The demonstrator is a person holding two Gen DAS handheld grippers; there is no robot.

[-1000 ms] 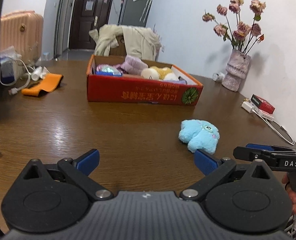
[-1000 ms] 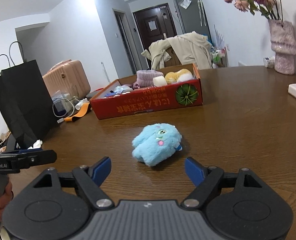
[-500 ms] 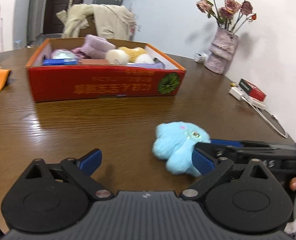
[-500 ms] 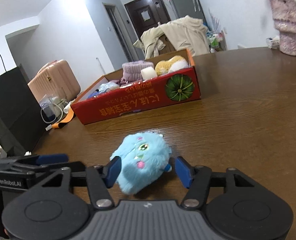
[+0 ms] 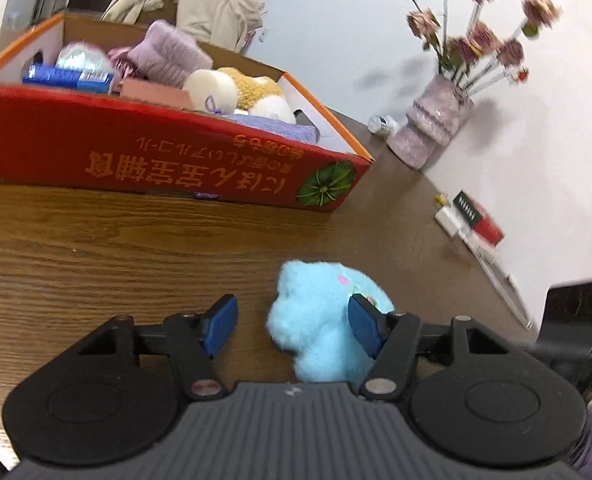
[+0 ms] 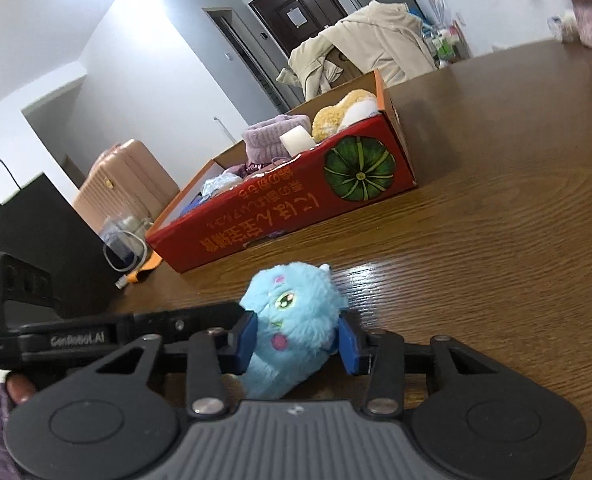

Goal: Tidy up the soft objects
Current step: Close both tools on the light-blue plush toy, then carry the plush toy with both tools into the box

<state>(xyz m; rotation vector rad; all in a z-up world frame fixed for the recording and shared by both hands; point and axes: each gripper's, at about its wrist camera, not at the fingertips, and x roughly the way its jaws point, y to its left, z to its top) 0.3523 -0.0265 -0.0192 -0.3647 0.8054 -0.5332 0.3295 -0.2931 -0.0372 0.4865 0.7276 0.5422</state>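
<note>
A fluffy light-blue plush toy (image 6: 292, 320) lies on the brown wooden table. My right gripper (image 6: 296, 340) is shut on it, both blue pads pressed into its sides. In the left wrist view the blue plush toy (image 5: 319, 328) sits between the fingers of my left gripper (image 5: 292, 324), which is open, its right pad at the toy's side. The red cardboard box (image 5: 156, 160) with several soft items inside stands beyond, also in the right wrist view (image 6: 296, 216).
A vase of dried roses (image 5: 435, 128), a charger and a small red box (image 5: 479, 220) stand along the wall. A black paper bag (image 6: 44, 240), an orange item (image 6: 144, 272) and a pink suitcase (image 6: 132, 176) are at the left.
Both grippers moved forward to the blue plush toy. The right gripper closed on it. The left gripper narrowed and now straddles the toy.
</note>
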